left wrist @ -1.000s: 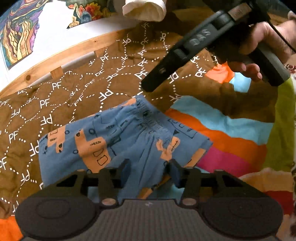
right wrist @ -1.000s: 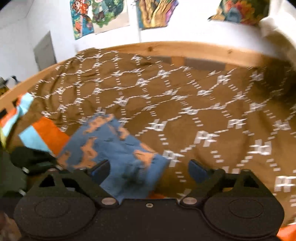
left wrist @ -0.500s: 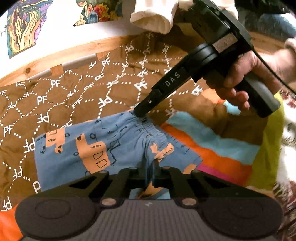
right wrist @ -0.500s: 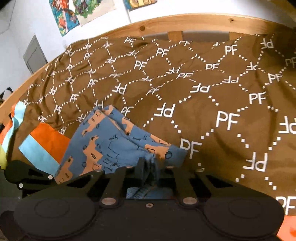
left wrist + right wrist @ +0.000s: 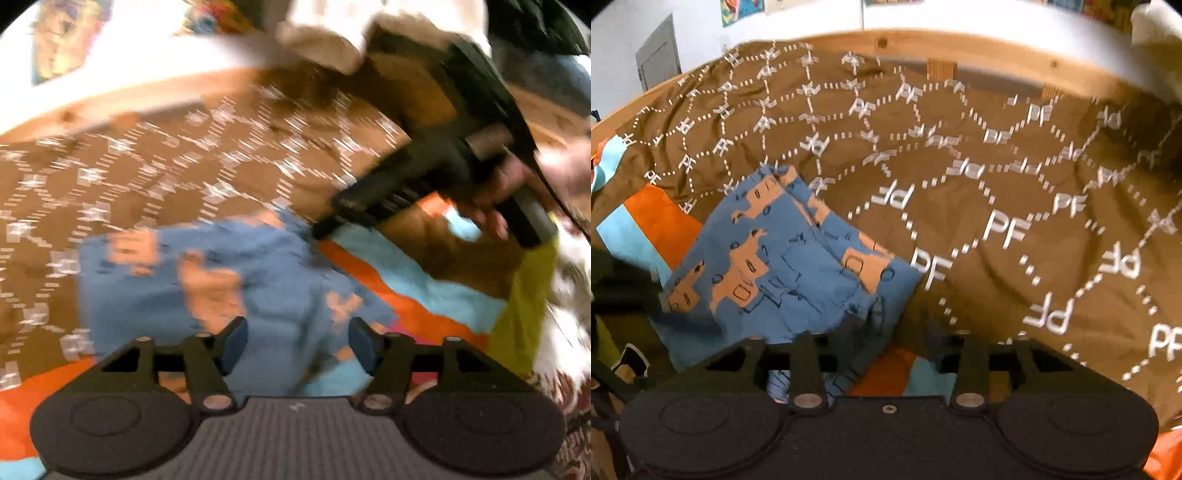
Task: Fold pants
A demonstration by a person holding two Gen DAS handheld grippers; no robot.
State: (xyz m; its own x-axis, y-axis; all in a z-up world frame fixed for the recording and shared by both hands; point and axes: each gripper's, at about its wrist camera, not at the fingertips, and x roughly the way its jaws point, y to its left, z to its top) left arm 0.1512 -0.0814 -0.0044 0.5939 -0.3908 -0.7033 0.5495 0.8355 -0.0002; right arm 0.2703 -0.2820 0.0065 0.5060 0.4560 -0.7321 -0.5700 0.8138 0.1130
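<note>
The blue pants, printed with orange vehicles, are lying folded on the brown PF-patterned blanket, their near edge overlapping the orange and light-blue striped cover.

The left gripper is hovering just over the near edge of the pants with its jaws standing wide and nothing between them. The right gripper is sitting at the pants' waist corner, jaws likewise spread apart and gripping nothing; in the blurred left view its black body is slanting down toward the pants' far corner, held by a hand.

Beyond the pants the wooden bed rail is bordering the blanket, and a white cloth is hanging above it.
</note>
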